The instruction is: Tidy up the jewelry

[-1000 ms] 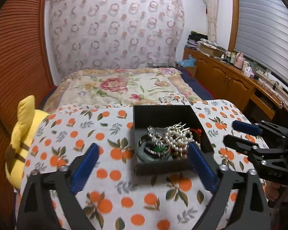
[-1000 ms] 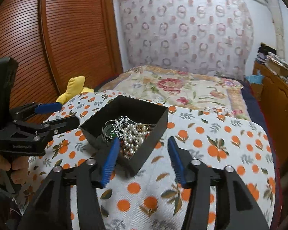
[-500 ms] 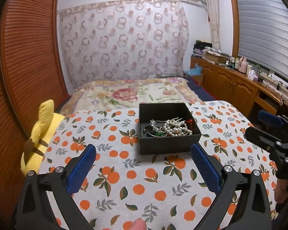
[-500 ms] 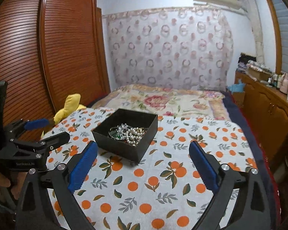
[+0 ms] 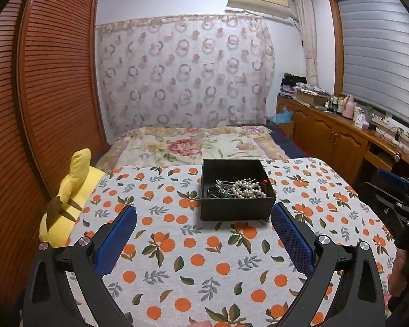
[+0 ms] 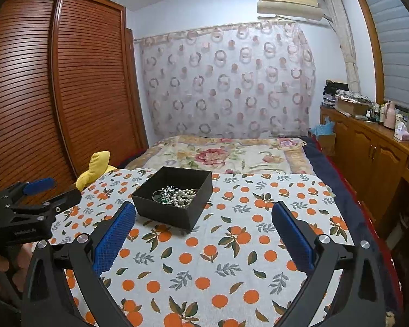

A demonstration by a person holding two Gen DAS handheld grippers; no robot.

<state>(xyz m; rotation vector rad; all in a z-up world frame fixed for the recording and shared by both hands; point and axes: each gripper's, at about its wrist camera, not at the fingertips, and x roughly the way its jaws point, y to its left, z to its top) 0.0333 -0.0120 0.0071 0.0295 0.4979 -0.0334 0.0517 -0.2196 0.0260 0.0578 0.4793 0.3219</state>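
Observation:
A black open box [image 5: 235,208] stands on the orange-print tablecloth [image 5: 193,261]. It holds a tangle of jewelry [image 5: 238,189]: a pearl string, silver pieces, a dark bangle, green and red bits. The box [image 6: 161,209] and its jewelry [image 6: 176,196] also show in the right wrist view. My left gripper [image 5: 203,222] is open and empty, held back from the box's near side. My right gripper [image 6: 203,218] is open and empty, back and to the right of the box. Each gripper shows in the other's view, the right one [image 5: 387,188] and the left one [image 6: 43,190].
A yellow plush toy [image 5: 68,193] lies at the table's left edge. A bed with a floral blanket [image 5: 193,144] is behind the table. A wooden slatted wardrobe [image 6: 54,87] is on the left, and a wooden counter with clutter [image 5: 349,125] on the right.
Both grippers have pulled back and up from the box. The right gripper's jaws have opened wider. The box and jewelry have not moved.

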